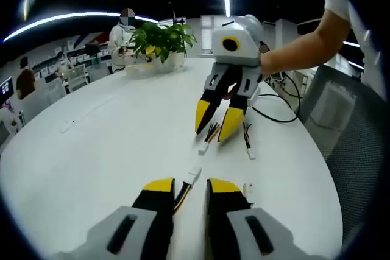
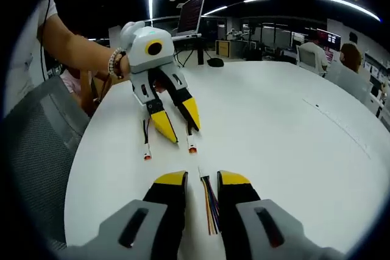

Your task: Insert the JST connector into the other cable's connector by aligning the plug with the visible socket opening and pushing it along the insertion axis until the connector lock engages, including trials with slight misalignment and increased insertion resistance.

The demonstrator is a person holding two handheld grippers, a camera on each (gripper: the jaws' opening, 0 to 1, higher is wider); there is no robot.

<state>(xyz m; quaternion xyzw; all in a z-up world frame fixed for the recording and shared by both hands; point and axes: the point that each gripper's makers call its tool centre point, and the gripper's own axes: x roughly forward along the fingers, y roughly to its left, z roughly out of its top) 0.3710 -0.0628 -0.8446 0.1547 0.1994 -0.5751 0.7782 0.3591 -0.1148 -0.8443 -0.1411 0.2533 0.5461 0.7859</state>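
White table (image 1: 91,162) all around me, big and round. My left gripper (image 1: 185,188) rises from the bottom of the left gripper view. Its yellow-tipped jaws stand a little apart, and a cable (image 1: 181,195) with colored wires runs between them. I cannot tell if they pinch it or just sit beside it. The cable's white plug (image 1: 192,176) lies on the table just past my tips.

Across from me is my right gripper (image 1: 214,127), pointing down at the table. Its jaws are spread a little, with a second cable (image 1: 211,132) between them. That cable's white end (image 1: 203,148) rests on the table. A third cable (image 1: 248,144) lies just beside it.

In the right gripper view, my right gripper (image 2: 202,179) has thin colored wires (image 2: 209,208) lying between its jaws. My left gripper (image 2: 179,123) faces me there, near an orange-tipped end (image 2: 192,148). Another orange-tipped end (image 2: 147,155) lies to the side.

A plant (image 1: 159,41) stands at the far edge.
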